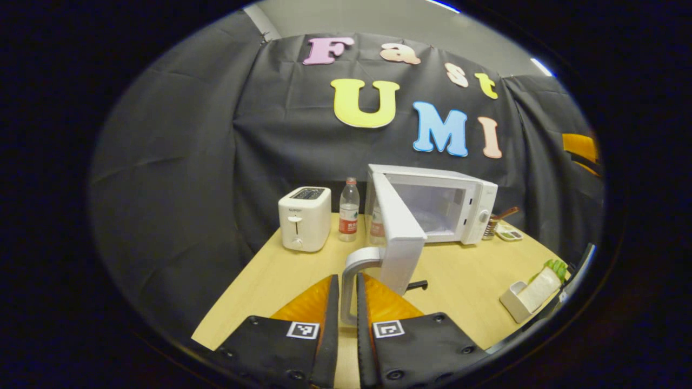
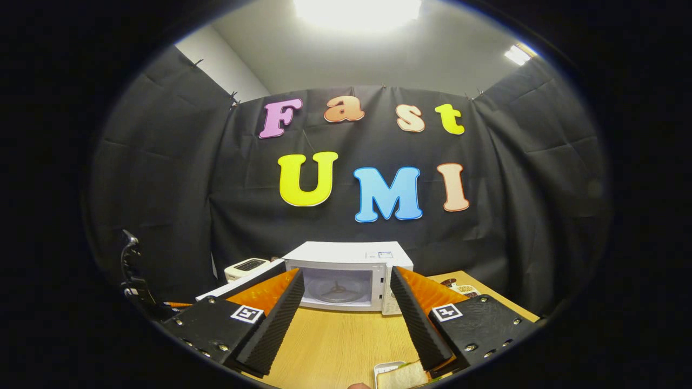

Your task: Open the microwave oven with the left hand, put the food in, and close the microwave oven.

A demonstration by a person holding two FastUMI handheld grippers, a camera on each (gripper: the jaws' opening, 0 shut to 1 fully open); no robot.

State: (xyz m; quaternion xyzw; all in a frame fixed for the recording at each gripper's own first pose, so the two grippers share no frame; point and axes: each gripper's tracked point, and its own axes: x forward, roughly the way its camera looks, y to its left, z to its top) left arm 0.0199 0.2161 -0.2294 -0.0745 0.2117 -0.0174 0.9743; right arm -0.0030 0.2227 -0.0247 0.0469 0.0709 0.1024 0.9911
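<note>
The white microwave stands at the back of the wooden table with its door swung wide toward me. My left gripper is shut on the door's pale curved handle, which runs down between the two fingers. In the right gripper view the microwave faces me, its cavity and turntable bare. My right gripper is open above the table with nothing between its fingers. The food, a sandwich in a small white tray, lies just below it. The same tray sits at the table's right edge.
A white toaster and a water bottle stand left of the microwave; a second bottle is partly behind the door. Small dishes sit right of the microwave. The toaster shows beyond the open door's top edge.
</note>
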